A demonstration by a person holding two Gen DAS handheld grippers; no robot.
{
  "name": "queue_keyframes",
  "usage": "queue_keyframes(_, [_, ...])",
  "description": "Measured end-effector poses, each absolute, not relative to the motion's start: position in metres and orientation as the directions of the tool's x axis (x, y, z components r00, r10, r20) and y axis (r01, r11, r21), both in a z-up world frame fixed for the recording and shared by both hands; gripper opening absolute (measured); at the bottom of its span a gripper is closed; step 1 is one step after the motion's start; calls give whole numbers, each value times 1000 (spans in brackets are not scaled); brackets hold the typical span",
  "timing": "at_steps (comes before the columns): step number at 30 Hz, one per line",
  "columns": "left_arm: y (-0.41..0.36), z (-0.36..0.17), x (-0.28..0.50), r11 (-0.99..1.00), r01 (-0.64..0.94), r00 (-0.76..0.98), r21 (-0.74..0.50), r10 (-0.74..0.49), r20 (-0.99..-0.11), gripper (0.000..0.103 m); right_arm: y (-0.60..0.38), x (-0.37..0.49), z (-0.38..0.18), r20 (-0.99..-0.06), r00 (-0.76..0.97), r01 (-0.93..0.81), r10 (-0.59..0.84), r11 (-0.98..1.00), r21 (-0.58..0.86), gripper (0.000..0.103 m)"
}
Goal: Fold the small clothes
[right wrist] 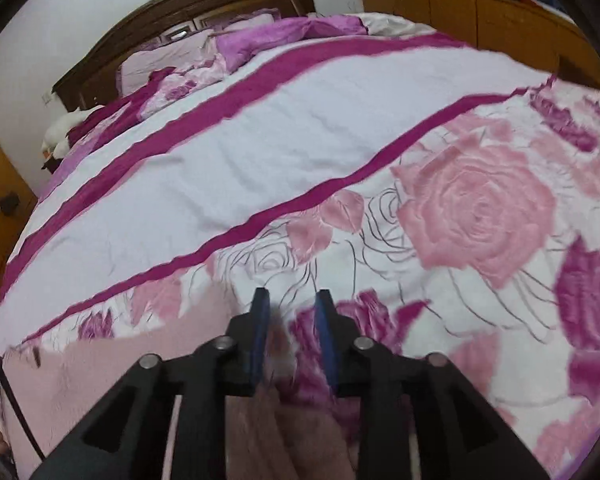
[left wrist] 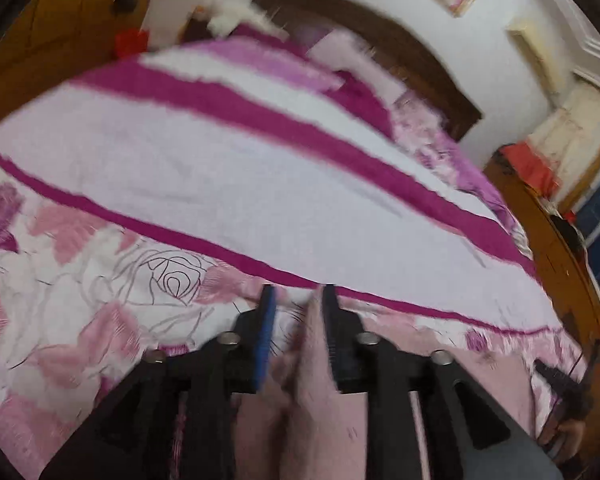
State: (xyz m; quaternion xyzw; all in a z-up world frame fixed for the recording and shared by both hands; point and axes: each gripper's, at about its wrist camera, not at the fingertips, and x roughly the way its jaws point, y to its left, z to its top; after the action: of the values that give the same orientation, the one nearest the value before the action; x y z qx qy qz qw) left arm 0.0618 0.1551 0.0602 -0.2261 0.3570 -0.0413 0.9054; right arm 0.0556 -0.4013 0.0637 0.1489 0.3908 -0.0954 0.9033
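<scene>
Pink garment (right wrist: 100, 380) lies flat on the bed (right wrist: 260, 140) at its near edge, stretching left to right between your hands. Your left tongs (left wrist: 296, 300) pinch a fold of it; your right tongs (right wrist: 292, 304) stand narrowly parted over its right end.

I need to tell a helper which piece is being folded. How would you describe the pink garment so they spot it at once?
Start from the large bed with the dark wooden headboard and its rose-printed bedspread. At the near edge, below the magenta stripe, lies the pale pink garment. Unlike the flowery cover around it, it is plain, with no print.
</scene>
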Motion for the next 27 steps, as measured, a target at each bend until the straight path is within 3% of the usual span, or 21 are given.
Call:
queue_keyframes(1, [152,63,54,907,-83,746,-412,-218,-630,1,-396,46,70,-717,694,290,-72,939,187,35])
queue_keyframes(3, [150,66,38,921,-81,756,-380,-192,-625,1,-379,25,86,-665,737,281,-120,949,140,38])
queue_keyframes(5, [156,63,21,890,-93,755,-447,-229,-614,1,-359,8,100,-604,786,244,-131,964,109,39])
queue_keyframes(8, [171,41,-3,792,-162,688,-589,-338,-642,4,-318,-2,115,-563,827,99,-13,987,124,43])
queue_keyframes(10, [178,31,-13,770,-222,634,-599,-353,-689,4,-297,-2,113,-577,814,24,73,987,158,46])
queue_keyframes(14, [198,15,-48,736,-375,605,-564,-267,-750,6,-271,12,92,-647,747,-26,156,978,206,46])
queue_keyframes(17, [203,20,-67,733,-343,643,-588,-273,-715,7,-255,20,73,-694,696,-51,184,977,208,46])
queue_keyframes(22, [208,18,-86,665,-279,694,-692,-358,-624,25,-225,22,60,-717,676,-101,170,985,139,46])
queue_keyframes(27, [180,26,-92,608,-182,742,-773,-431,-514,35,-208,20,56,-721,679,-123,137,990,72,46])
